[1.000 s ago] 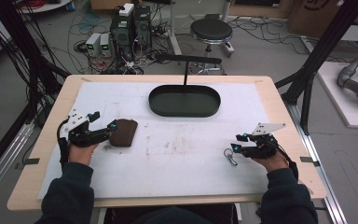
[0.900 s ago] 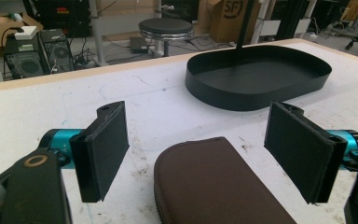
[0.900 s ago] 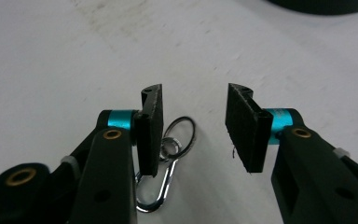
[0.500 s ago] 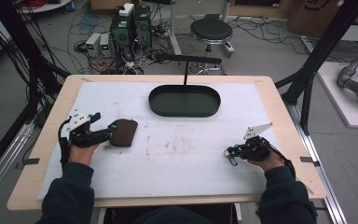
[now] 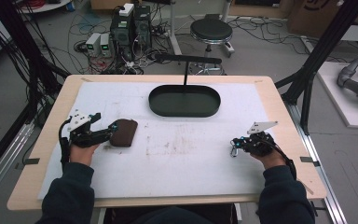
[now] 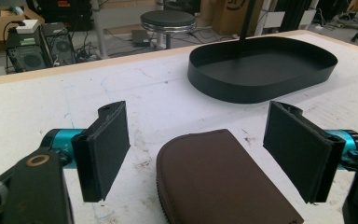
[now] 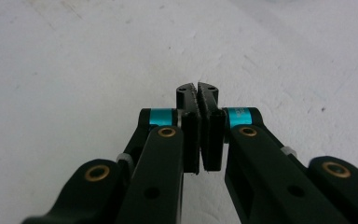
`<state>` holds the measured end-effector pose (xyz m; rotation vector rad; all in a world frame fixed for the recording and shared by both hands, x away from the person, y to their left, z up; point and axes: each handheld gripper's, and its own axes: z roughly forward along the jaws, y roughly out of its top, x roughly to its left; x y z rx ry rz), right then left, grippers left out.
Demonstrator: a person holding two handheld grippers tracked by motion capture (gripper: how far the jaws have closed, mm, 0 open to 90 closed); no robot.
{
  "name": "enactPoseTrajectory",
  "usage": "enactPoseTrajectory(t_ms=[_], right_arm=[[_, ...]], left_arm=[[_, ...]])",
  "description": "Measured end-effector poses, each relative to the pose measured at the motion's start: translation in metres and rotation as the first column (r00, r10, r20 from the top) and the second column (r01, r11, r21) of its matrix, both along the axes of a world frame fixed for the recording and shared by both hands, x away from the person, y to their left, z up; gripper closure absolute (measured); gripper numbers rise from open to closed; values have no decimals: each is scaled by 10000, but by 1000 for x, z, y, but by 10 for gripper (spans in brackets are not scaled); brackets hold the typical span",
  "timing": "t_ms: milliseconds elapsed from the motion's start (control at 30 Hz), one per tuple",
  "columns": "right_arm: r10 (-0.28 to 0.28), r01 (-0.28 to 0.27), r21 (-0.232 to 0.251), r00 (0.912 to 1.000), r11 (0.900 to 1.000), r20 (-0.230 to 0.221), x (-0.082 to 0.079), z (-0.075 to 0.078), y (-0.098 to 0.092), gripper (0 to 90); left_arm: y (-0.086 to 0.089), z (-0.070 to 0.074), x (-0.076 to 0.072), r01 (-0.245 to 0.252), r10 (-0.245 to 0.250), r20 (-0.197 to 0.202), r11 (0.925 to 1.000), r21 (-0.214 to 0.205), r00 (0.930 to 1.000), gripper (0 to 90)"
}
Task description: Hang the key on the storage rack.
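A brown zip pouch (image 5: 125, 132) lies flat on the white mat at the left. My left gripper (image 5: 108, 134) is open and level with the table, and its black pads (image 6: 105, 149) stand either side of the pouch's (image 6: 223, 182) near rounded end without touching it. At the right, my right gripper (image 5: 234, 147) is shut and tipped down toward the bare mat. In the right gripper view its pads (image 7: 189, 133) meet face to face, and I see nothing between them.
A black oval tray (image 5: 184, 113) sits at the back middle of the table, its wall (image 6: 261, 88) beyond the pouch. A black post with a crossbar (image 5: 186, 59) rises behind it. White mat (image 5: 186, 163) covers the wooden tabletop between my hands.
The right gripper's jaws have closed from open to shut, and that hand has tipped down and shifted slightly. The left gripper and the pouch have not moved.
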<state>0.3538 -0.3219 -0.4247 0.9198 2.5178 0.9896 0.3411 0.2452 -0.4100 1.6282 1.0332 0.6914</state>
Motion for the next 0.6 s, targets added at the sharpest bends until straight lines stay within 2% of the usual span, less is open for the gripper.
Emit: enactPoseTrajectory(t_ms=[33,167,267,600], right_arm=[[15,-14,21,9998,10000,-215,0,-2,-1,886],[33,-37,-79,9987,10000,-508,0,-5,-4,851],[-48,30,-318,9983,9995,-576,0,-5,-7,868],[116,-137,-346,9980,9993,-620,1,-7,-6,862]], left_arm=[[0,0,0,-8,8,3,10000,15,10000,222],[1,0,-1,-22,22,14,10000,30,10000,222],[1,0,-1,-48,48,-2,10000,37,10000,226],[1,0,-1,-44,44,-17,10000,81,10000,227]])
